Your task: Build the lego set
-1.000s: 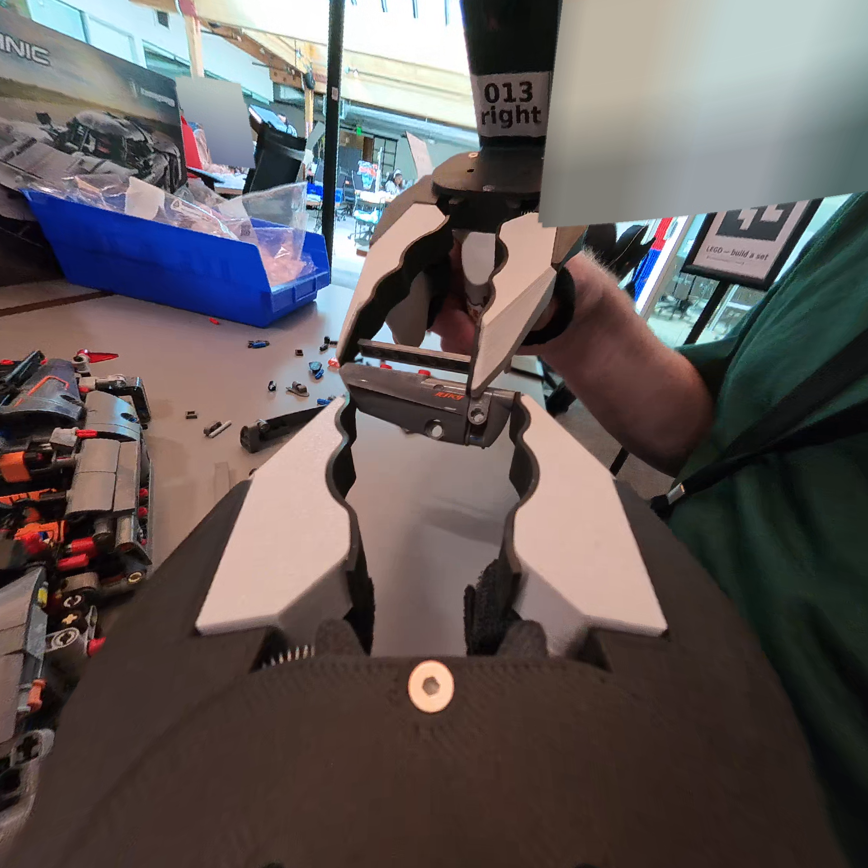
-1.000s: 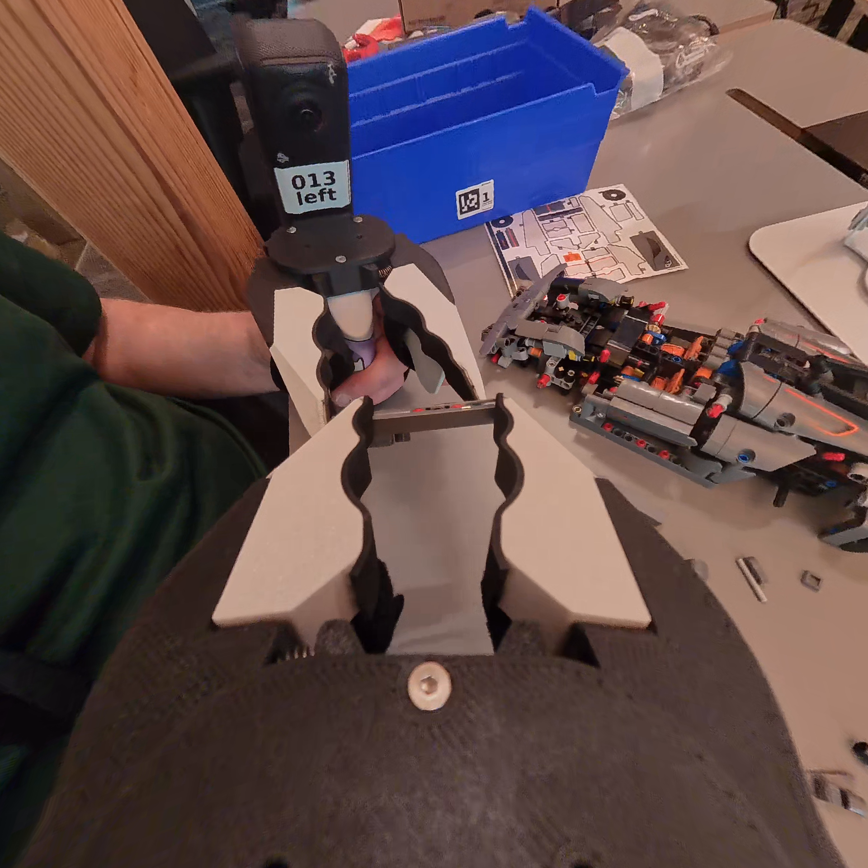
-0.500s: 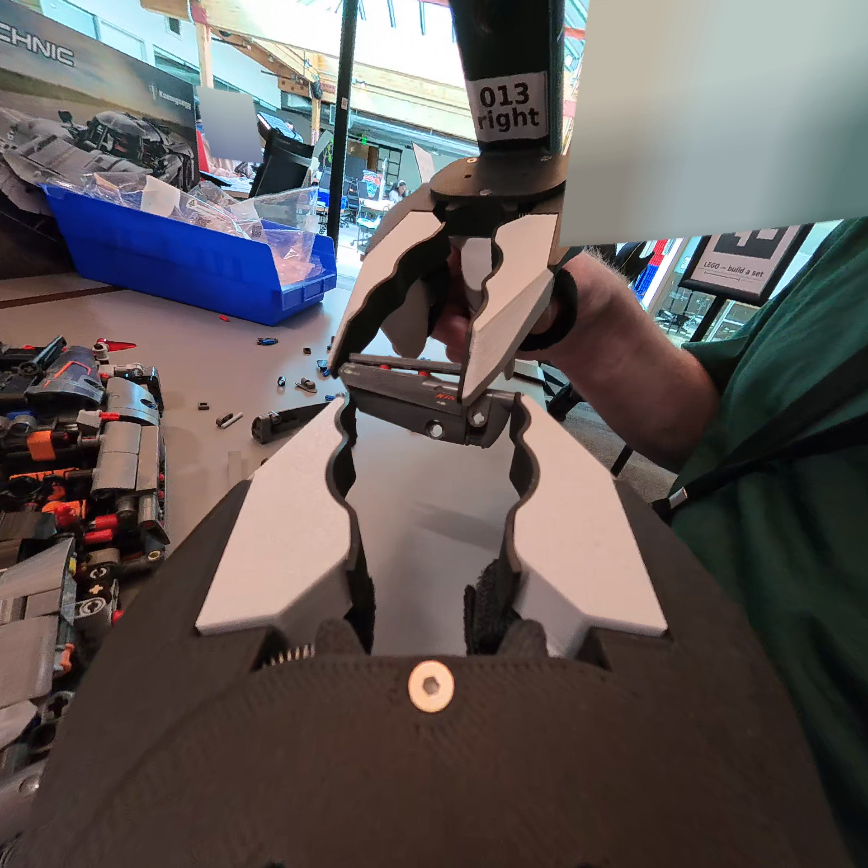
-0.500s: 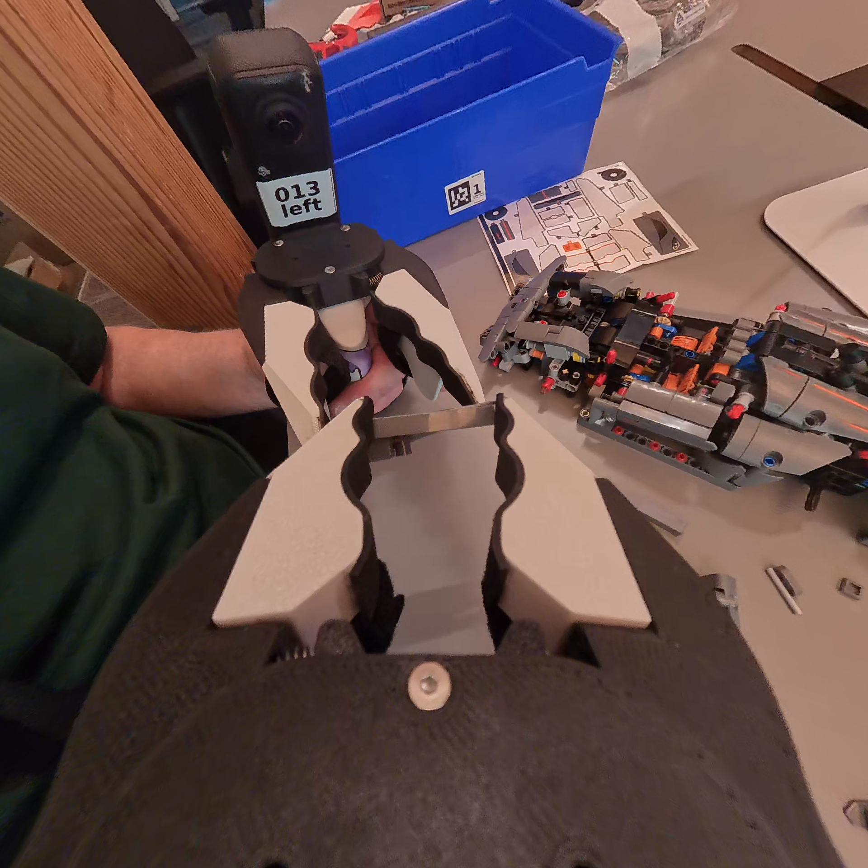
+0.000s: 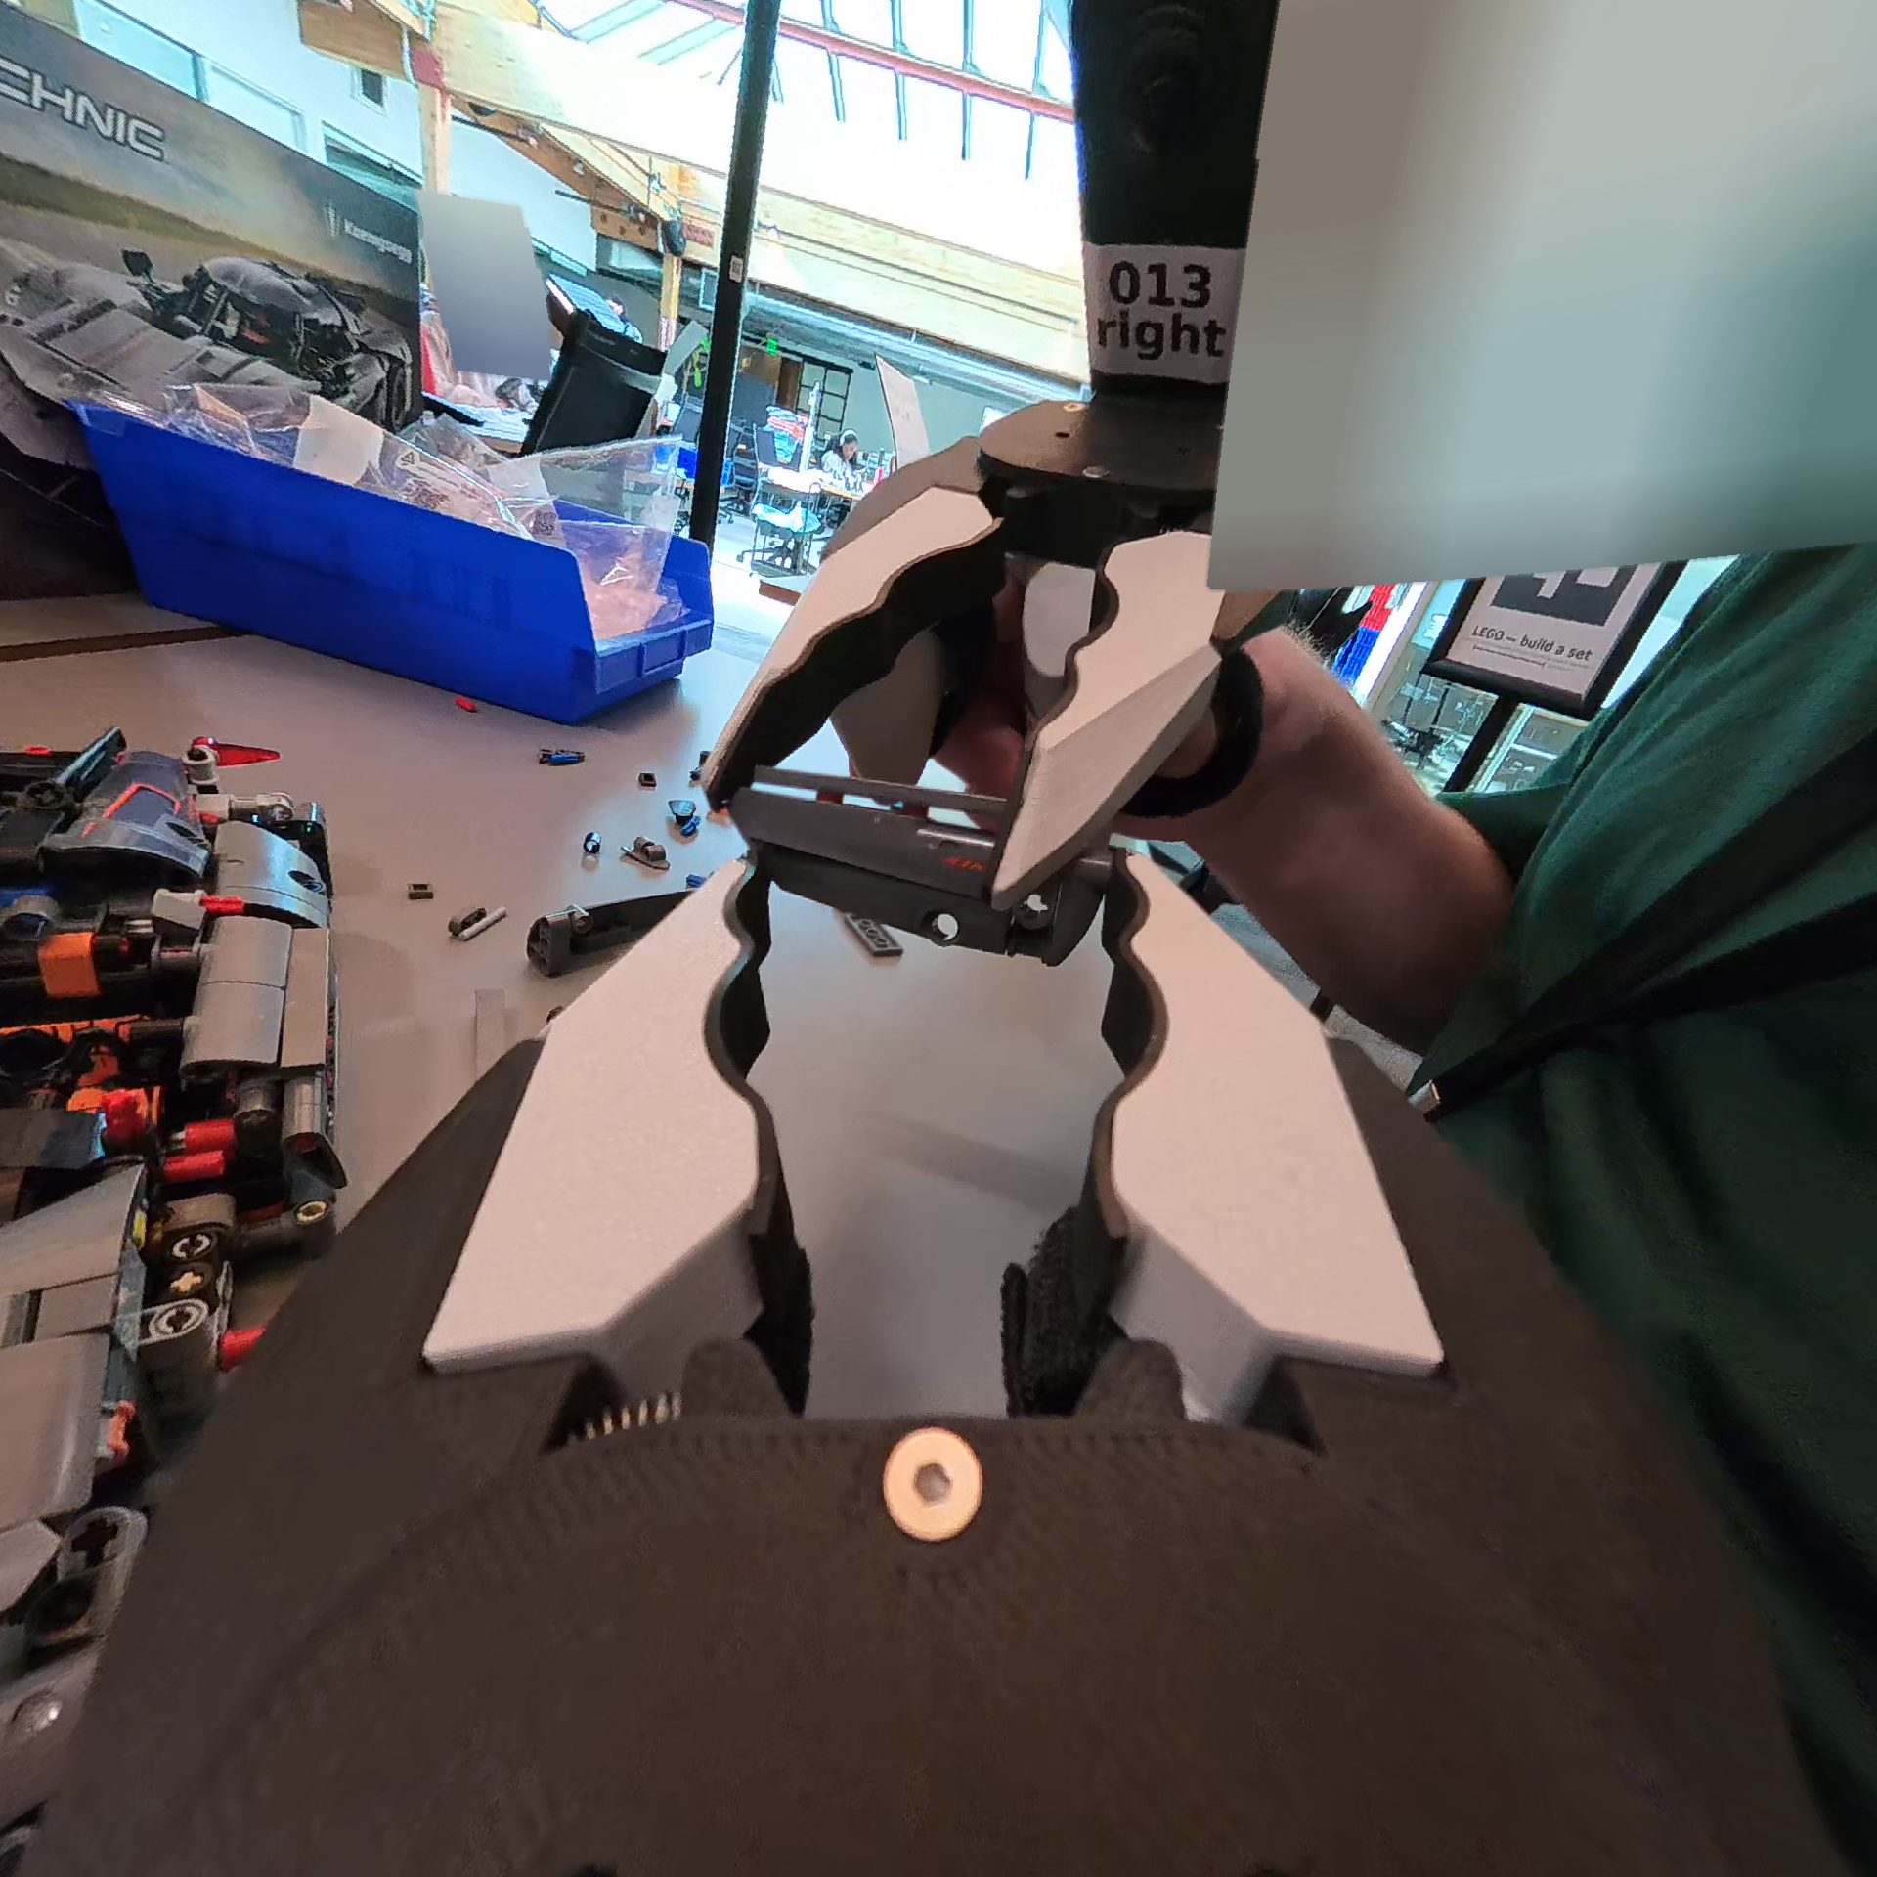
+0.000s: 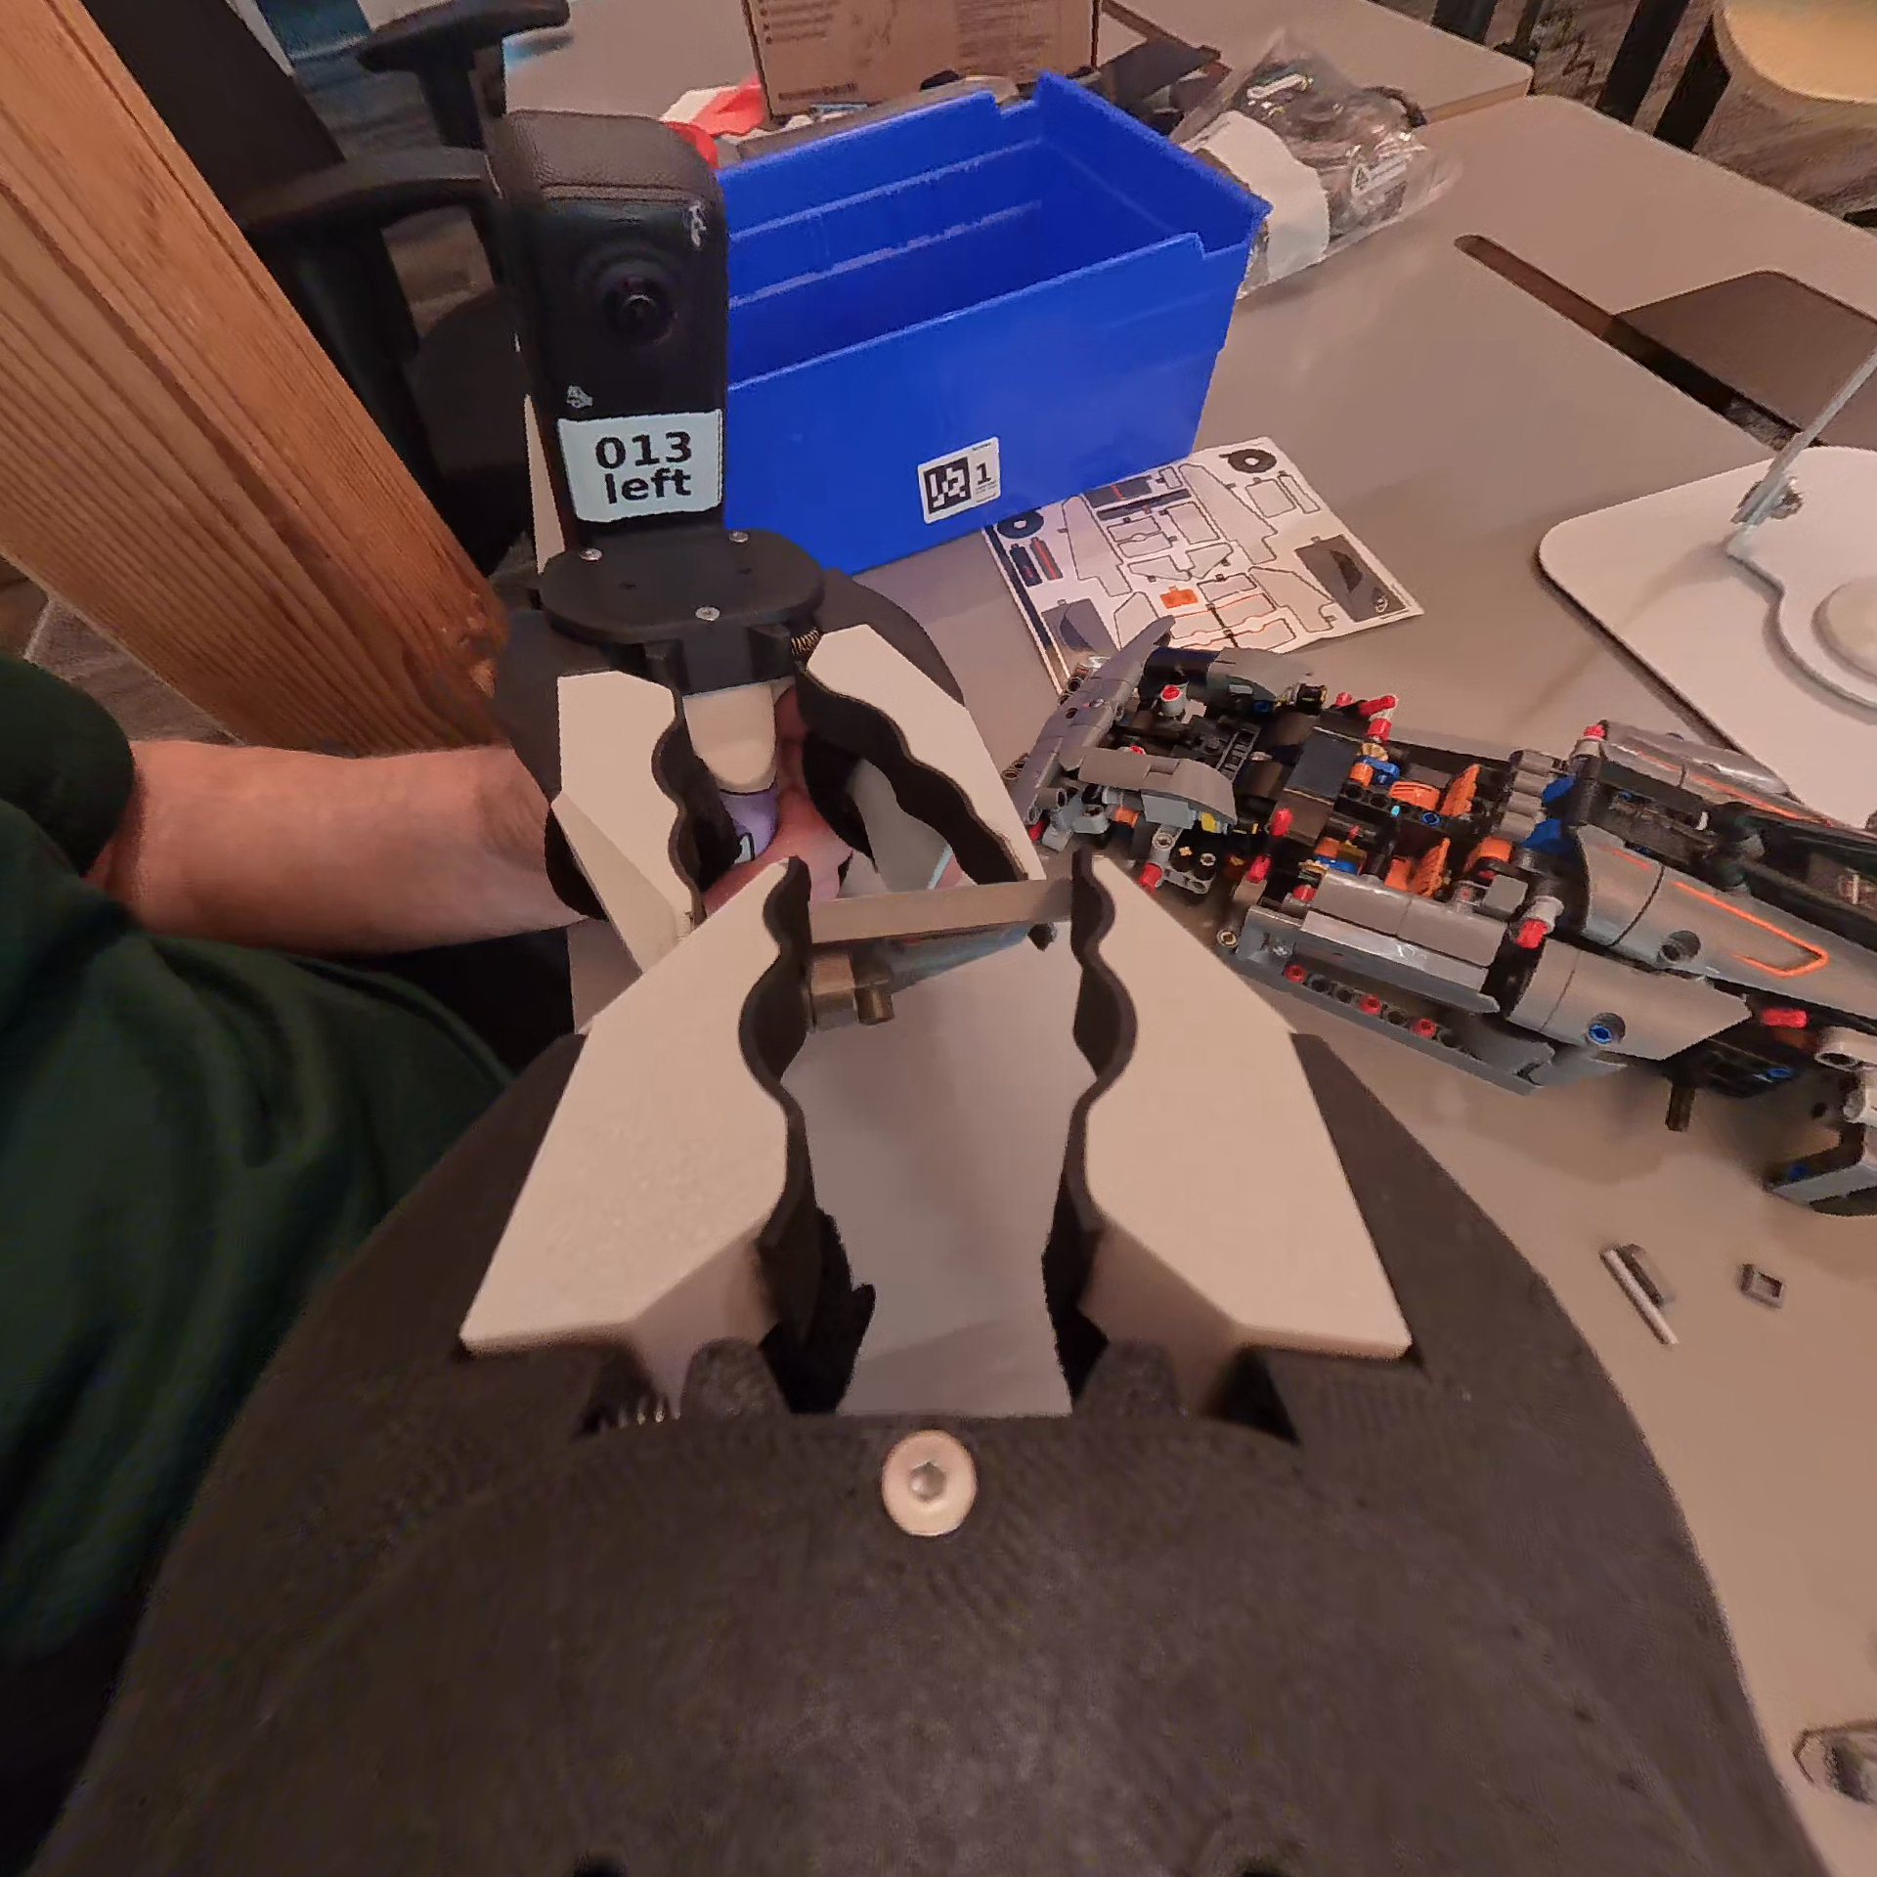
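A: Where's the piece being worked on?

B: In the air between the two tools, above the worktop [image 5: 427,813]. It's a grey panel [image 5: 894,868], long and flat, with a few red pins showing. The left tool [image 5: 929,894] is clamped on its lower part, one fingertip at each end. The right tool [image 5: 863,843] comes down from above and is clenched on the upper strip of the same panel.

A: Why both at once?

B: My guess — one steadies while the other presses or hinges a part into place. Held by the ends, the middle stays free (handy for seeing the pin holes). From the right wrist view the panel [image 6: 934,904] spans the right tool [image 6: 929,894] edge-on, and a stubby connector hangs at its left end.

A: And the rest of the set?

B: The half-built car [image 6: 1422,874] lies on the worktop to the right in that view, well apart from the tools. The sticker sheet [image 6: 1199,548] is beyond it, just in front of a blue bin [image 6: 965,335]. Loose bits [image 5: 630,843] are scattered on the worktop past the left tool.

A: Any risk?

B: Possibly twisting — two firm grips on one thin panel could pop a pin loose. I'd expect the panel to go onto the car afterwards, but that's only a judgement.
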The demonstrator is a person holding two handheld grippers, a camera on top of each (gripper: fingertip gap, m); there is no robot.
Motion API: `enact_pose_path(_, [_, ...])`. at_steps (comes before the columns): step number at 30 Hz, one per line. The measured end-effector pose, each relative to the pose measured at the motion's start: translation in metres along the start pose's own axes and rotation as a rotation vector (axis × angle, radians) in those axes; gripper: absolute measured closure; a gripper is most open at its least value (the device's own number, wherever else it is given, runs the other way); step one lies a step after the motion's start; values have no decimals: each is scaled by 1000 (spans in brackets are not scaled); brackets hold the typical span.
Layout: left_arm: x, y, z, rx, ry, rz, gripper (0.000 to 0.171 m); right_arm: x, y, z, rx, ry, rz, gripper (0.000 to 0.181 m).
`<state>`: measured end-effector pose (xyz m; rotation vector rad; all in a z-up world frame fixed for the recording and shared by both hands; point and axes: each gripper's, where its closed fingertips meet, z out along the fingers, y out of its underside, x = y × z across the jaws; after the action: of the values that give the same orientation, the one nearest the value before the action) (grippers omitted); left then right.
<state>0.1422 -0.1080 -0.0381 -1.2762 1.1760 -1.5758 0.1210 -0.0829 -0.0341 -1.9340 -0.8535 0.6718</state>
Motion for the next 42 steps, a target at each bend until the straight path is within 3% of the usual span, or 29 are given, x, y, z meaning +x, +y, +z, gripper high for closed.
enact_pose_path(16, [10,2,6,-17,20,37,109,-10,-1,-1,126,-74,19,132])
enact_pose_path(18, [13,0,6,-7,21,59,129,-3,-3,-3,137,-21,-3,132])
enact_pose_path(27, [2,13,11,-68,-5,4,138,9,14,-3,130,-37,94,141])
enact_pose_path(31, [-2,18,11,-95,-33,9,159,23,23,-18,147,12,136,141])
enact_pose_path(35, [-10,32,18,-183,-72,-1,161,24,45,-27,118,42,161,162])
enact_pose_path(39, [-10,38,23,-244,-63,23,162,29,62,-40,116,89,193,156])
enact_pose_path(42, [-6,40,21,-295,-14,49,162,30,71,-49,98,108,162,140])
